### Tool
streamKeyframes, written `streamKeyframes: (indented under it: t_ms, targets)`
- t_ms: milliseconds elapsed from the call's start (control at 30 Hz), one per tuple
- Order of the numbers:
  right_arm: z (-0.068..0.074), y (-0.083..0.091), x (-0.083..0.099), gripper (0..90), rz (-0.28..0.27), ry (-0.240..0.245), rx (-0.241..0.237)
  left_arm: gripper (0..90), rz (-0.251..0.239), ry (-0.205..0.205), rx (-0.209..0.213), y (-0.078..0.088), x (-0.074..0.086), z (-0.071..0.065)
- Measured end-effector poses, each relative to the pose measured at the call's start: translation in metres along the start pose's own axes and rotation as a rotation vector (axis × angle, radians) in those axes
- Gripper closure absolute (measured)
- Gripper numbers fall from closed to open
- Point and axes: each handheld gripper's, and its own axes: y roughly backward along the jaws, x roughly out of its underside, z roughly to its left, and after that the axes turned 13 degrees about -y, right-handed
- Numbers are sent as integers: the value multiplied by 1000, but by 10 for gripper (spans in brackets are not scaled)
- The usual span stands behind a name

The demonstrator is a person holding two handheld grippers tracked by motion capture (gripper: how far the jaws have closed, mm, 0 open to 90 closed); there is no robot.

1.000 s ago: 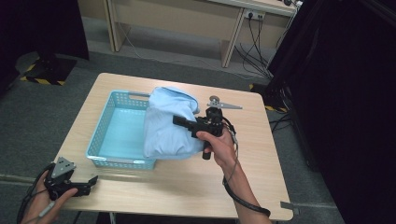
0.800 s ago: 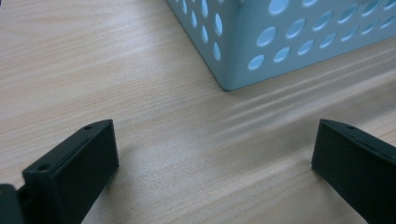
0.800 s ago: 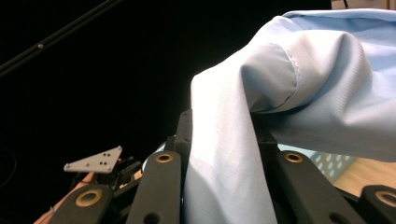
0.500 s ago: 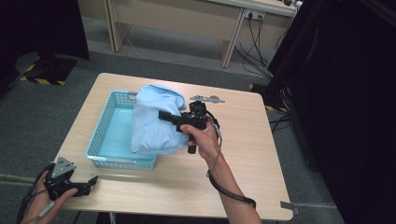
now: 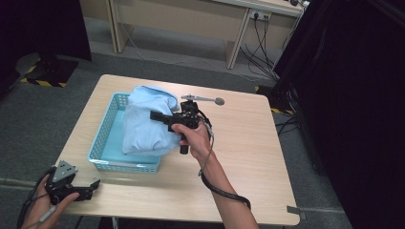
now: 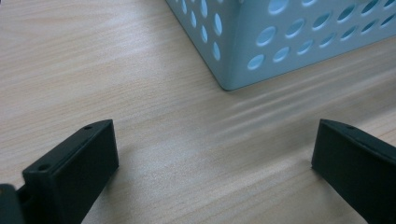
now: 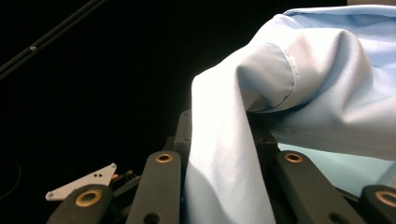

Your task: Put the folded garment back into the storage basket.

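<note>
A light blue cloth (image 5: 143, 126) hangs in a bunch over the right half of a light blue perforated basket (image 5: 106, 143) on the wooden table. My right gripper (image 5: 160, 117) is shut on the cloth's upper edge and points left above the basket. In the right gripper view a fold of the cloth (image 7: 299, 79) runs down between the closed jaws of the right gripper (image 7: 222, 135). My left gripper (image 5: 93, 185) rests low at the table's front left corner, open and holding nothing. In the left gripper view the left gripper (image 6: 212, 140) faces a corner of the basket (image 6: 261, 46).
The table top (image 5: 248, 143) is bare wood to the right of the basket and along the front. A black curtain (image 5: 344, 95) stands close on the right. A desk with hanging cables (image 5: 258, 28) is behind the table.
My right gripper has carried the cloth leftward, from the basket's right rim to over the basket. The left gripper has stayed put.
</note>
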Motion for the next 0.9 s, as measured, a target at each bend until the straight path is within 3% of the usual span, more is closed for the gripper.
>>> streamKeyframes:
  t_ms: [900]
  targets:
    - [-9,-74,11,717,55,-41,81,0,-1,-4,4,0,0,0]
